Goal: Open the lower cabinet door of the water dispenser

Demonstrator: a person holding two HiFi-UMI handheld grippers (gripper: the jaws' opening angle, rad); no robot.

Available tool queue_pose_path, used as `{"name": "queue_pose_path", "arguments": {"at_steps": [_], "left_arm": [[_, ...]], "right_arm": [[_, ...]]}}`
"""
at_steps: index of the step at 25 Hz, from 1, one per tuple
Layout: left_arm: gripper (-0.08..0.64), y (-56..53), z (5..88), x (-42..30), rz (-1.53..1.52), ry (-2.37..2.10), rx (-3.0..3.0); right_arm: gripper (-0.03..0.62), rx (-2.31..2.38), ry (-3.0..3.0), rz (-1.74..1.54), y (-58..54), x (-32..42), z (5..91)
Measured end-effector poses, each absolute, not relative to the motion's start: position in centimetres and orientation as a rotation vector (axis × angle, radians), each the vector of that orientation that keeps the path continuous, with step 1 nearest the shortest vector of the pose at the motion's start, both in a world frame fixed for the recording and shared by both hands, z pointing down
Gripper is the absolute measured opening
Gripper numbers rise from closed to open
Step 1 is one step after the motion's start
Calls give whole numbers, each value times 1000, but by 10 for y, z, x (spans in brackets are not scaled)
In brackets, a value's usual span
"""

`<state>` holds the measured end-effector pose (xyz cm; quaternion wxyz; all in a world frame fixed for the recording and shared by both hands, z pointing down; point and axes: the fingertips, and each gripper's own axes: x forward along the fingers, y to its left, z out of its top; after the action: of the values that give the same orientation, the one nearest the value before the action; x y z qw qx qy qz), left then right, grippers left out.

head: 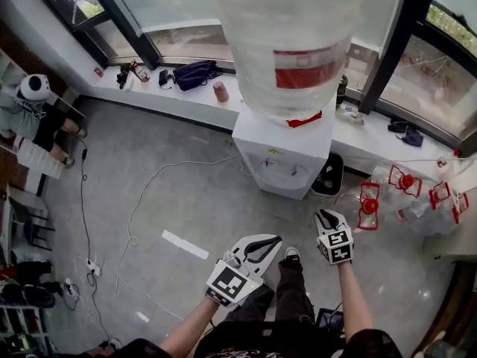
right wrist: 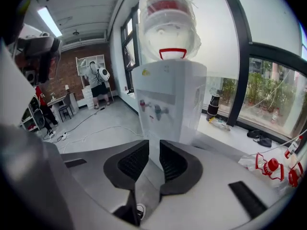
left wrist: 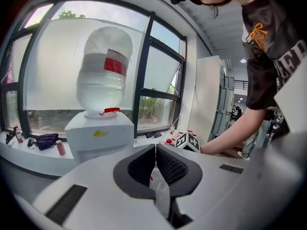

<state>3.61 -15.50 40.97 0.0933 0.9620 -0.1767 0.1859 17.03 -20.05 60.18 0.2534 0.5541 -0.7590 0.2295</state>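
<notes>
Several bottles (head: 403, 180) beside water dispenser (head: 287, 159)

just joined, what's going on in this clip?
A person stands facing a white water dispenser with a large bottle on top, holding a tool in each hand. The left tool has its jaws together. The right tool has its jaws slightly apart with nothing between them, and it is aimed at the dispenser's front below the taps. Neither tool touches the dispenser yet.
</notes>
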Motion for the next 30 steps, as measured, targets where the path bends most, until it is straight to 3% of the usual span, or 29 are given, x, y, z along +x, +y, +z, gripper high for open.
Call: {"name": "queue_pose_path", "arguments": {"at_steps": [3, 19, 30], "left_arm": [[20, -175, 438, 65, 580, -461, 2839], [20, -279, 632, 158, 730, -401, 2753], [20, -285, 718, 150, 951, -334, 2741]], "right_arm": [[128, 1492, -2057, 670, -217, 190, 647], [167, 1431, -1993, 781, -287, 225, 892], [212, 1332, -1988, 612, -346, 231, 952]]}}
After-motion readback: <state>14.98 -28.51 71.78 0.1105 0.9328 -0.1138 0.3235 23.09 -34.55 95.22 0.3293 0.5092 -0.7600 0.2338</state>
